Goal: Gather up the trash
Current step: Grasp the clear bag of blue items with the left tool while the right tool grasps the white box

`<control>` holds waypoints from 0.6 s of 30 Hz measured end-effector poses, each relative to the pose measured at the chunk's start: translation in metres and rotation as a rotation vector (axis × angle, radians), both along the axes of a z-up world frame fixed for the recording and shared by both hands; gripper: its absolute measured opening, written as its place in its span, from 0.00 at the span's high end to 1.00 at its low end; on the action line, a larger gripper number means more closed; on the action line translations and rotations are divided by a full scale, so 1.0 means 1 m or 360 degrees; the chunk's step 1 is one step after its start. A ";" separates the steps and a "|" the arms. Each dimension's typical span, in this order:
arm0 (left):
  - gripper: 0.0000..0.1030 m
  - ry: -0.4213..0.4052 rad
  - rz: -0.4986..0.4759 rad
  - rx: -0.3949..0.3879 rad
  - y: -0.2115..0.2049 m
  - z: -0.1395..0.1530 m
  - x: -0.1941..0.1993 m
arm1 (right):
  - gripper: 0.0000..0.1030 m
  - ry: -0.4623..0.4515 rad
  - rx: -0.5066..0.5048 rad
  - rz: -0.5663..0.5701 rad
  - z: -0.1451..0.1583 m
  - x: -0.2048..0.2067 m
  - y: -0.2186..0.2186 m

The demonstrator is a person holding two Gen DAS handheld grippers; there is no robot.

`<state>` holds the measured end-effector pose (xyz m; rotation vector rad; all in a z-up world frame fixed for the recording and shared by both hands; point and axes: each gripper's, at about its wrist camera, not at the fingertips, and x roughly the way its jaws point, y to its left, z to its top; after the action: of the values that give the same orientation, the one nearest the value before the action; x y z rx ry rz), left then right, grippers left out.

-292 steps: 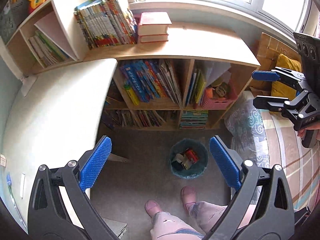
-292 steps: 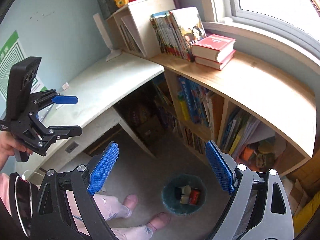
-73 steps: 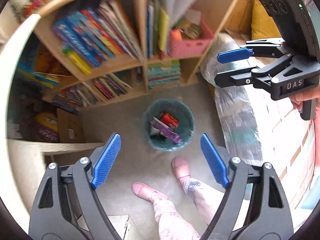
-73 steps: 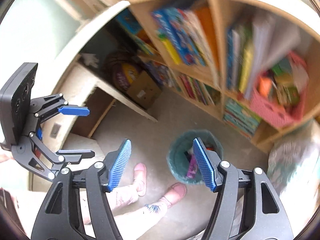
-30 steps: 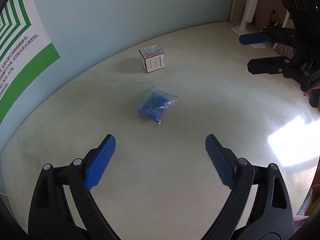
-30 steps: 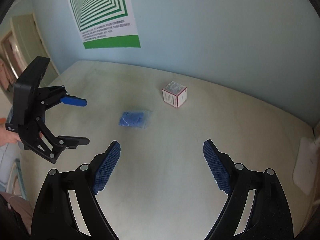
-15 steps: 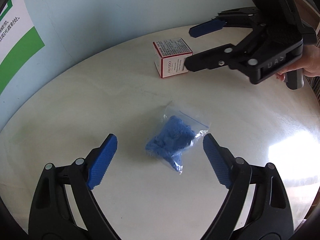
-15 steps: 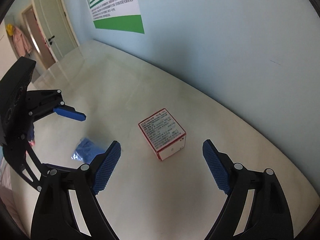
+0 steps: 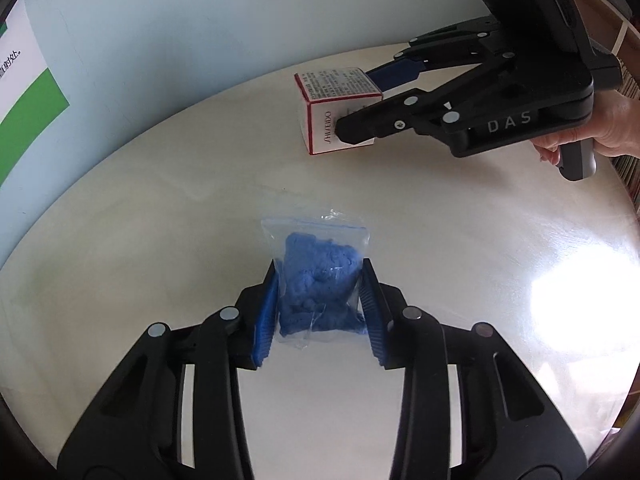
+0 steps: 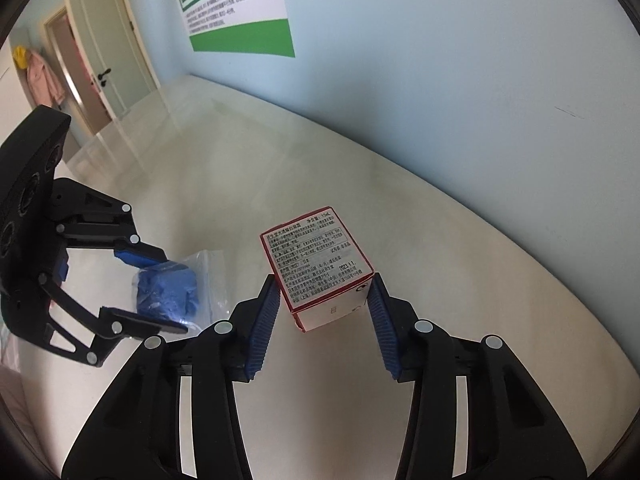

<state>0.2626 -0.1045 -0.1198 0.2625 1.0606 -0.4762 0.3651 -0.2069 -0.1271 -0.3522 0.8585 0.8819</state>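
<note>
Surface: pale cream tabletop (image 9: 460,240), seen to curve away toward a light blue wall (image 10: 460,80); a bright glare patch is cast on its right part in the left wrist view.
Background: a green and white poster (image 10: 240,12) is fixed to the wall; a closed door (image 10: 108,52) is seen far left in the right wrist view.
Left gripper (image 9: 320,276): its jaws have just been closing and are clenched on the clear bag of blue material (image 9: 318,276), both blue pads pressed into the bag's sides.
Bag: its lower part is squeezed between the pads while the sealed top edge is spread flat toward the wall; whether it is lifted cannot be told.
Right gripper (image 10: 324,292): its jaws have just been closing and are set against two opposite sides of the small white carton with red edges (image 10: 320,264).
Carton: kept upright on the tabletop, printed top face up, near the bag but apart from it.
Hand: a hand (image 9: 596,128) is wrapped round the right gripper's handle.
Open room: bare tabletop is left between carton and wall, and on the glare side of the bag.
Edges: the tabletop's back edge is met by the wall just behind the carton.
</note>
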 end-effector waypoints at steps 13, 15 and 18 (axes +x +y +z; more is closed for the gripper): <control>0.66 -0.0075 -0.0180 -0.0044 0.016 0.030 -0.067 | 0.55 -0.0048 0.0040 -0.0321 0.041 -0.099 -0.059; 0.66 -0.0079 -0.0234 -0.0053 0.014 0.033 -0.079 | 0.55 -0.0049 0.0049 -0.0397 0.045 -0.120 -0.069; 0.66 -0.0068 -0.0331 -0.0065 0.014 0.036 -0.096 | 0.55 -0.0060 0.0055 -0.0514 0.048 -0.156 -0.086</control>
<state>0.1670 -0.0908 -0.0835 0.3473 0.9851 -0.6751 0.2091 -0.2927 -0.0788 -0.1918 0.8364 0.5876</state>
